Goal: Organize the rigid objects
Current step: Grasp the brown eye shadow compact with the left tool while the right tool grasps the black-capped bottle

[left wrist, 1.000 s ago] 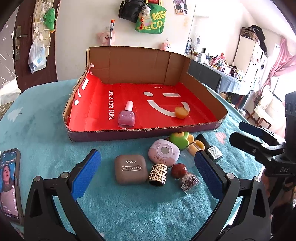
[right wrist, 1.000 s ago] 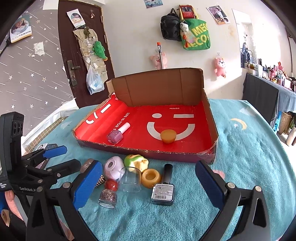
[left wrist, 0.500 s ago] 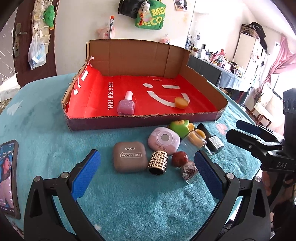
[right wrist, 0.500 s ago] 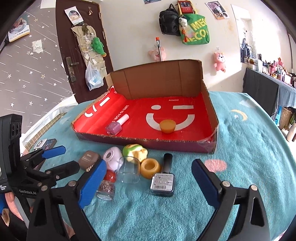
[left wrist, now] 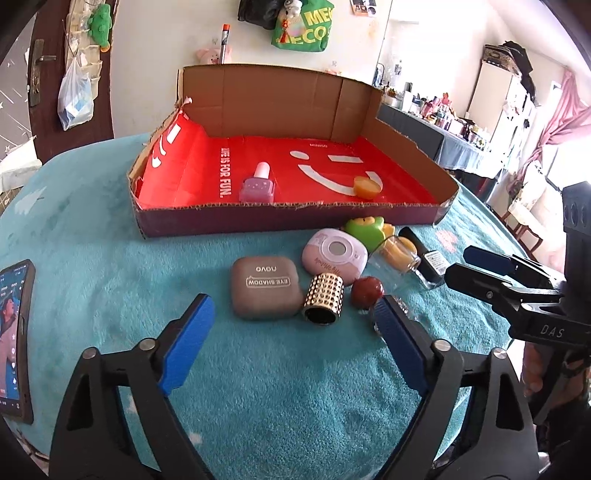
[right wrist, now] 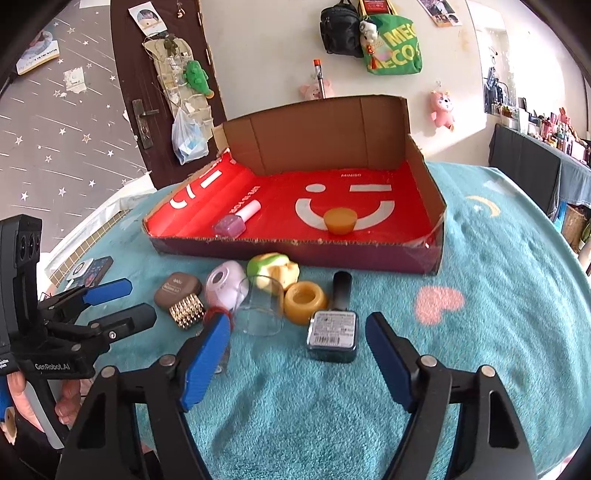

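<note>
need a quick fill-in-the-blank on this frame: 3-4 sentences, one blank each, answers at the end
Inside the red-lined box lie a pink nail polish bottle and an orange ____.
The brown case beside the gold studded cap is labelled EYE ____.
Both the left gripper and right gripper have their jaws ____.
The table is covered by a ____ cloth.

Answers: cap; SHADOW; open; teal

We're in someone's home, a lived-in room. A brown door (right wrist: 162, 92) with a hanging organiser (right wrist: 177, 77) stands beside star-patterned wallpaper (right wrist: 55, 147). On the white wall hang a green tote bag (right wrist: 393, 50), a black backpack (right wrist: 340, 31) and pink plush toys (right wrist: 441, 109). A counter crowded with bottles (left wrist: 443, 114) runs along the far side, a pink curtain (left wrist: 557, 118) beyond. The table wears a fluffy teal cloth (right wrist: 480, 295).
</note>
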Tool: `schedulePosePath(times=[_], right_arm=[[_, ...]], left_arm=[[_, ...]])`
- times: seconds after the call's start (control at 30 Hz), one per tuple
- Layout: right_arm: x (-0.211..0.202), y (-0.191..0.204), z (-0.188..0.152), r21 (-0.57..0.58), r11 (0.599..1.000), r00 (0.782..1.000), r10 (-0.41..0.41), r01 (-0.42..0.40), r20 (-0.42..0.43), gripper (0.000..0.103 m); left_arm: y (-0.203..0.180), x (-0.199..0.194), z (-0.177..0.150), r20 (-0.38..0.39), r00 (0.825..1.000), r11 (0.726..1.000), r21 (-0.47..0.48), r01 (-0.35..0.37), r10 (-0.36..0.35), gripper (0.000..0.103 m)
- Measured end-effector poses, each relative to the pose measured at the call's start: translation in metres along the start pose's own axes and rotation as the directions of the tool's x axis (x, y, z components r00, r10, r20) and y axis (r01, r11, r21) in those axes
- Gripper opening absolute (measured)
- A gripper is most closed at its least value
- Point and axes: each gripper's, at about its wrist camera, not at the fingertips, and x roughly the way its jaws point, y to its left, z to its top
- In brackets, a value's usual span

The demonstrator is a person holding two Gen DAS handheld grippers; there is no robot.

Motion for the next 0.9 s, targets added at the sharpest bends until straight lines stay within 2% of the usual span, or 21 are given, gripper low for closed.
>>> schedulePosePath(times=[0.1,0.2,0.3,0.53,0.77,0.9], right_arm=[[0.003,-0.001,-0.004,0.008,1.000,1.000,0.006,-0.005,-0.011,0.073],[0.005,-0.002,-0.006,0.002,1.000,1.000,-0.024,0.024,-0.009,0.073],[0.007,-0.005,-0.006,0.004,0.999,0.999,-0.053,0.053,-0.007,0.072],[0.015,-0.009,-0.007,0.014,0.997,0.997,-0.071,0.071,-0.019,0.072],[0.022,-0.010,-0.005,0.018,0.997,0.997,-0.077,0.078,-0.026,0.072],[0.027,-0.011,-0.007,0.015,0.996,0.995,-0.091,0.092,-0.036,0.072]], left_arm=[[0.001,0.004,-0.002,-0.010,1.000,1.000,-0.002,-0.002,0.002,0.075],[0.006,0.009,-0.004,-0.024,0.999,1.000,-0.012,-0.022,0.021,0.067],[0.012,0.012,-0.005,-0.029,0.999,0.999,-0.028,-0.042,0.041,0.062],[0.032,0.018,-0.008,-0.051,0.994,0.994,-0.059,-0.096,0.093,0.061],[0.026,0.026,-0.004,-0.059,0.995,0.996,-0.048,-0.078,0.075,0.061],[0.019,0.033,-0.002,-0.060,0.994,0.995,-0.035,-0.091,0.089,0.061]])
